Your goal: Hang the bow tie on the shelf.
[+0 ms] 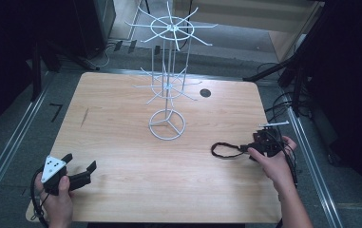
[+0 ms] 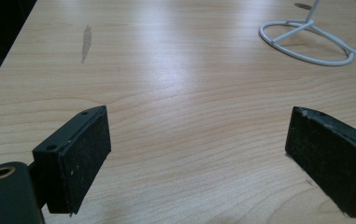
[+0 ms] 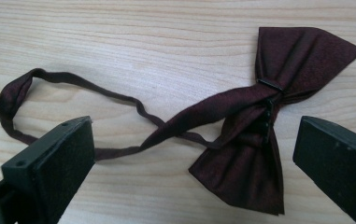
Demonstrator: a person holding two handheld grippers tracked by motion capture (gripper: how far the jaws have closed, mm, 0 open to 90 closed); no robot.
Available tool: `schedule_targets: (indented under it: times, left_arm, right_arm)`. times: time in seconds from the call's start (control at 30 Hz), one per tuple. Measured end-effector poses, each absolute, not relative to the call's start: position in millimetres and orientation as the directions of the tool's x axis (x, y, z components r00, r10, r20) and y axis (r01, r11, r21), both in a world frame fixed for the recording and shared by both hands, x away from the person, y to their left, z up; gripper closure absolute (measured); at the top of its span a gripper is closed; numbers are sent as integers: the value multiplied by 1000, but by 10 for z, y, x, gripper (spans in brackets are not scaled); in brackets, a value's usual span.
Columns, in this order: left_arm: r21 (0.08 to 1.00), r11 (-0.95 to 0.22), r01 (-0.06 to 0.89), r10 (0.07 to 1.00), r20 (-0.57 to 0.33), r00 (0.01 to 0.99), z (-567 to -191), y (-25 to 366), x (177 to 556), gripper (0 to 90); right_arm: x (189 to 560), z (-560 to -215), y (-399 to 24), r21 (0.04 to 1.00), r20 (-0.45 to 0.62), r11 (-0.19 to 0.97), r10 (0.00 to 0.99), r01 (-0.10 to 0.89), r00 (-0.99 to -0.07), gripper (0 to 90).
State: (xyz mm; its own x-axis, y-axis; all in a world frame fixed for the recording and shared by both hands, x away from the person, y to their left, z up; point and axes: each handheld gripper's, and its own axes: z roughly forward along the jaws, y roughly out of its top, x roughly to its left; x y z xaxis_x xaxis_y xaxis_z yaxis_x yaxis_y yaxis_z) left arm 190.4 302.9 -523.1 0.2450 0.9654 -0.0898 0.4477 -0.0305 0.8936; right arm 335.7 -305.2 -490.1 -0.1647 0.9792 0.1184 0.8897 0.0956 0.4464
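Pale wooden table carrying a white wire display stand and a dark maroon fabric bow tie. Right tool, jaws apart and empty, hovers over it; left tool likewise apart. Best gripped squarely at the centre knot.

Overall light: you work on a brightly lit table with near-black surroundings beyond its edges.
Glare: a pale sheen runs down the wood left of the white wire stand in your left gripper view.
Shadows: soft and faint under the stand's ring base.
Sharpness: your high view is slightly soft; the bow tie looks crisp.
Near blur: pads at the bottom edge blur mildly.
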Motion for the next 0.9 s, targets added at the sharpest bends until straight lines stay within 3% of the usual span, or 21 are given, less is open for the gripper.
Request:
schedule_targets:
  times: [0.4, 0.6, 0.7, 0.87, 0.9]
  left_arm:
    - [892, -25, 452, 966, -96, 242, -5231, 3031, 1908, 75]
    - [891, -27, 453, 965, -94, 243, -5231, 3030, 1908, 75]
    - [891, -28, 453, 965, -93, 244, -5230, 3030, 1907, 75]
    - [891, -31, 454, 965, -91, 245, -5230, 3030, 1908, 75]
    - [891, -30, 453, 965, -92, 244, -5231, 3029, 1908, 75]
  right_arm:
    - [3537, -5126, -2928, 337, 49, 129, 987, 933, -154, 0]
    - [3550, -5150, -2936, 335, 36, 137, 987, 932, -158, 0]
    - [3546, -5156, -2957, 334, 1, 144, 988, 932, -154, 101]
    - [3552, -5194, -3013, 314, 5, 127, 991, 941, -135, 166]
    - [3552, -5186, -3035, 323, 6, 125, 991, 938, -134, 219]
